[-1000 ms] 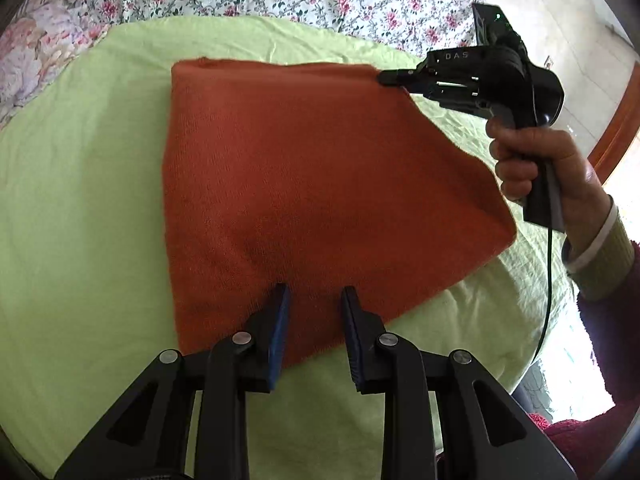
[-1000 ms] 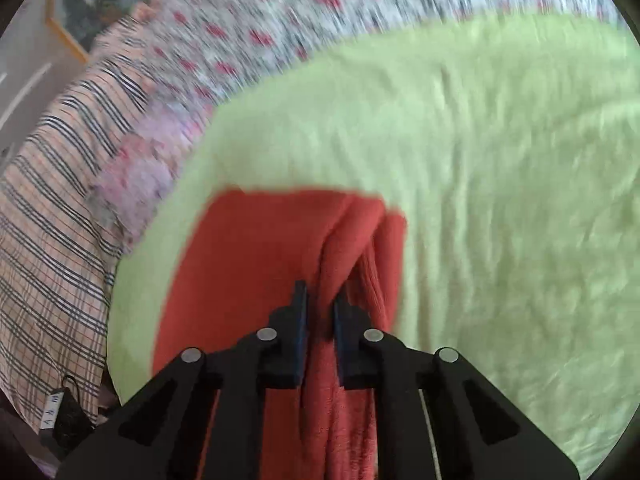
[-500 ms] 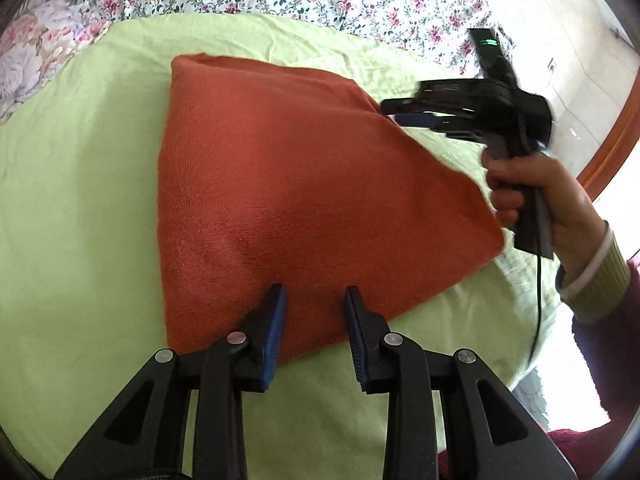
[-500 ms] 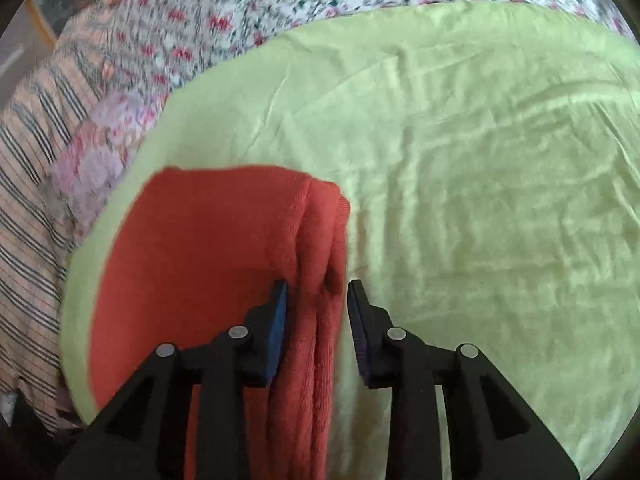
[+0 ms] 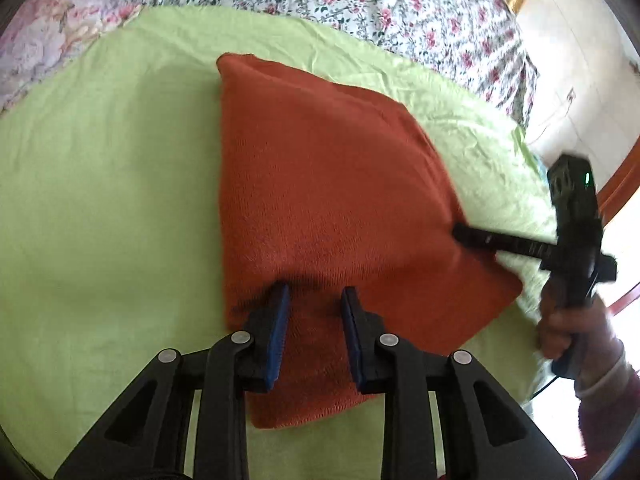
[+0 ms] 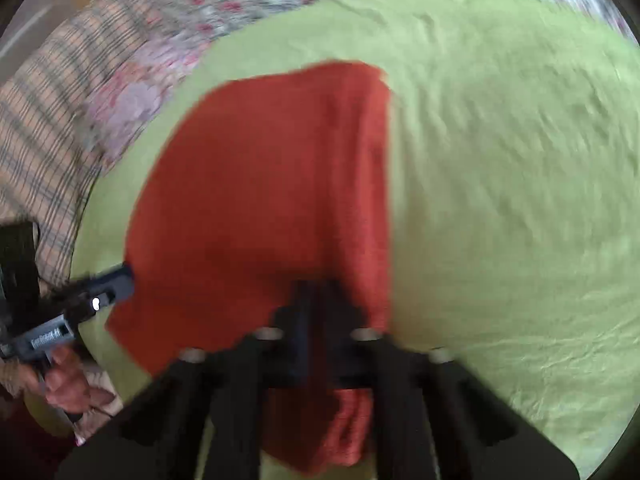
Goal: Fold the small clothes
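An orange-red knit cloth (image 5: 328, 200) lies folded on the light green sheet (image 5: 112, 200). My left gripper (image 5: 314, 300) is open, its blue-padded fingers straddling the cloth's near edge. My right gripper (image 5: 460, 234) shows in the left wrist view at the cloth's right edge, fingers together. In the blurred right wrist view the right gripper (image 6: 316, 292) looks shut over the cloth (image 6: 256, 184), near its thick folded right edge. The left gripper (image 6: 120, 280) appears there at the cloth's left edge.
The green sheet covers a bed with floral bedding (image 5: 360, 4) behind it and a plaid blanket (image 6: 44, 128) to one side. A wooden bed frame (image 5: 624, 184) and pale floor lie at the right.
My right gripper let go of the far corner, came back along the cloth's right edge toward me and closed again. My left gripper moved forward over the near edge, staying open.
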Tool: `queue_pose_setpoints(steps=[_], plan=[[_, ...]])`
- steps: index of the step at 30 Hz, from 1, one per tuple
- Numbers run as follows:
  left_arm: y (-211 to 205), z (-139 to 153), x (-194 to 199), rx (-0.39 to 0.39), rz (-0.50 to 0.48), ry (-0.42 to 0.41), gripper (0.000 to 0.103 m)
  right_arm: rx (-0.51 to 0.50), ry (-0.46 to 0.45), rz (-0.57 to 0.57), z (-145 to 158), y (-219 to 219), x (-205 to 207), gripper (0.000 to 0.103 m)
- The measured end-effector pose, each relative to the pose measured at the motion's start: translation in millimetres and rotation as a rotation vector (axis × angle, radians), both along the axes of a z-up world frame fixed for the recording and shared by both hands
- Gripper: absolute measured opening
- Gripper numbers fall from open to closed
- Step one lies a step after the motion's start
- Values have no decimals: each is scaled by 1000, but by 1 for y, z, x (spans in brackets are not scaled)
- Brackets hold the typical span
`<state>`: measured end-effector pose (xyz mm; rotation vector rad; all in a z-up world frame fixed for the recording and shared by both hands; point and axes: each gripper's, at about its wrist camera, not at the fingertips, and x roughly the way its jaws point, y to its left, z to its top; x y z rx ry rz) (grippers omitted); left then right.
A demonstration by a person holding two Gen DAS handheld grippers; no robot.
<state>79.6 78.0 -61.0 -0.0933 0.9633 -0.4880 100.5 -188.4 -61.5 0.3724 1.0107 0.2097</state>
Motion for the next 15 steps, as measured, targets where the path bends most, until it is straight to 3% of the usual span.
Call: queue_pose_setpoints(steps=[2, 6, 11, 15], plan=[[-4, 1, -5, 26, 2, -15, 28, 30, 5, -9, 0, -4, 3, 0], [-1, 1, -18, 4, 11, -1, 31, -42, -7, 16, 12, 8, -1, 2], [-2, 1, -41, 24, -7, 1, 33, -19, -32, 54, 26, 13, -31, 7], [0, -8, -51, 46, -9, -22, 33, -73, 16, 78, -2, 13, -54, 7]])
